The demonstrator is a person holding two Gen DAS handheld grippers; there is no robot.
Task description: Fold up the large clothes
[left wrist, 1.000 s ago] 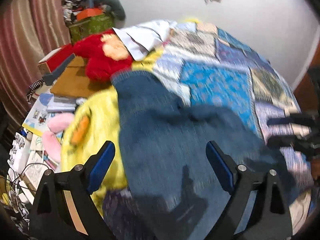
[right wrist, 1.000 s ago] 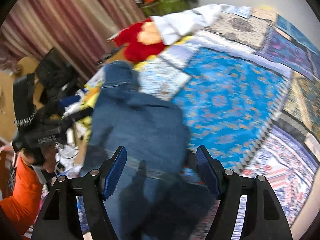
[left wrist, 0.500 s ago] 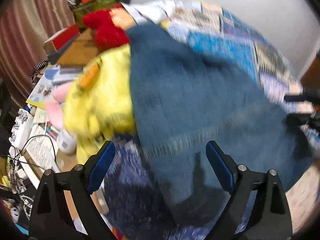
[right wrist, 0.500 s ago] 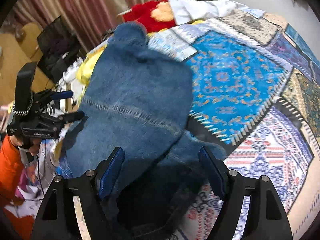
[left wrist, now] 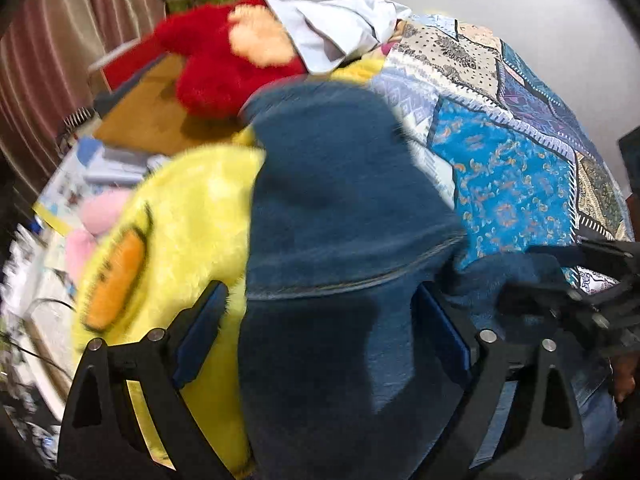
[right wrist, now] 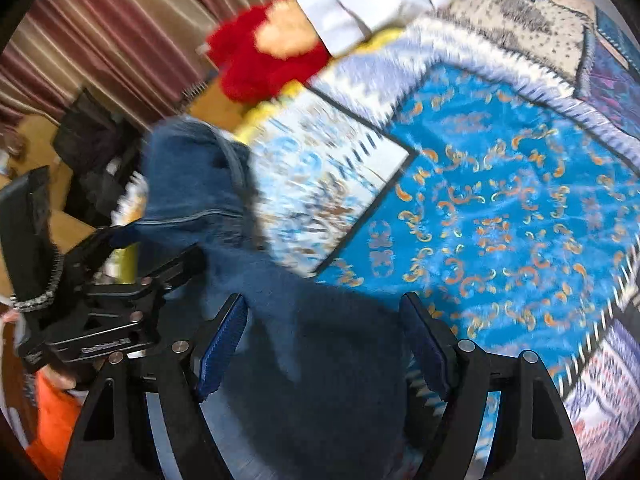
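While both of your grippers point steeply down at the bed, the large dark-blue denim garment (left wrist: 344,216) lies bunched across the near left part of the patchwork quilt (left wrist: 516,184), one end draped over a fuzzy yellow plush toy with an orange patch (left wrist: 168,240) at the bed's edge. Your left gripper (left wrist: 320,336) has its blue-padded fingers (left wrist: 200,332) spread wide; the denim fills the gap between them, but the pads stand clear of the cloth, and the left pad sits over the yellow plush. Your right gripper (right wrist: 324,344) also has its fingers (right wrist: 224,340) wide apart, having just opened a little further, with a dark fold of the denim (right wrist: 304,320) under and between them and no pad pressing on it. In the right wrist view, your left gripper's black body shows at the left edge, its tips right at the raised end of the denim; whether they touch it is lost in blur. An orange sleeve (right wrist: 48,420) shows beneath it. Beyond the garment, a red furry plush toy (left wrist: 224,64) lies beside a white pillowcase or sheet (left wrist: 336,32) near the head of the bed. A striped pinkish curtain (left wrist: 48,52) hangs to the left.
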